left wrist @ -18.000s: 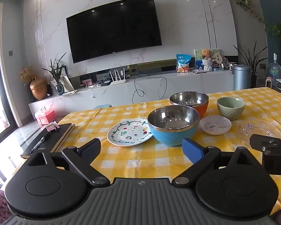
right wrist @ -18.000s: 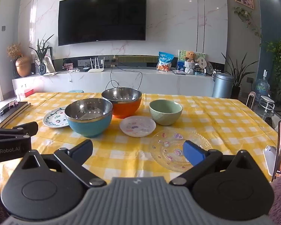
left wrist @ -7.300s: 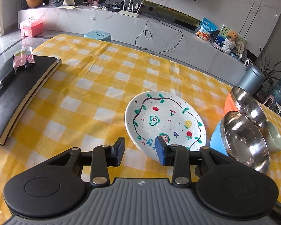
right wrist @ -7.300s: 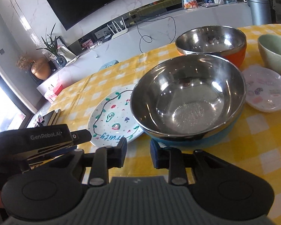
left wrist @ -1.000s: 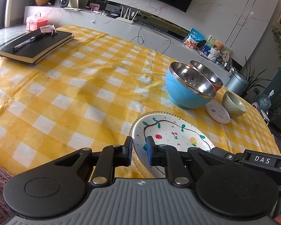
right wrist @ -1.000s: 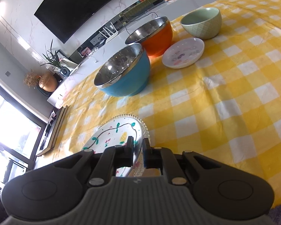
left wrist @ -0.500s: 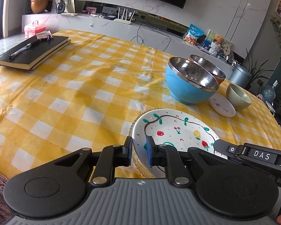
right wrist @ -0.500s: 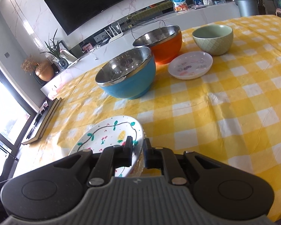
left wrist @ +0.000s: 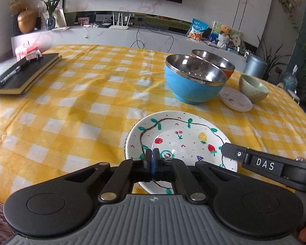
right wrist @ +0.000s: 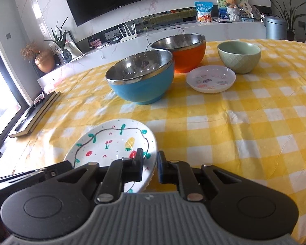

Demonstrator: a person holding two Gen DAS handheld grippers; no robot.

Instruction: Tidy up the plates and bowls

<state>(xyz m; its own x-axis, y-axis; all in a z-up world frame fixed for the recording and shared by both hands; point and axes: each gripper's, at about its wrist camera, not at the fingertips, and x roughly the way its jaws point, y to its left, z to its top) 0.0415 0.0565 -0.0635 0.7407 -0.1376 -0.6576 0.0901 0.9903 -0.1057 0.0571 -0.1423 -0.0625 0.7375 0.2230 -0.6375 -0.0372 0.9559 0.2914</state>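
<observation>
My left gripper is pressed together, empty, over the fruit-painted white ceramic plate. My right gripper pinches that plate's rim. It's probably stiff, slick, breakable, so I'd grip the rim.

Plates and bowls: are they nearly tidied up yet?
Done: the painted plate sits on the clear plate. In hand: the right hand-held gripper straddles that stack's rim; whether it grips is unclear. Left to do: the small plate, blue bowl, orange bowl and green bowl are not yet stacked.
</observation>
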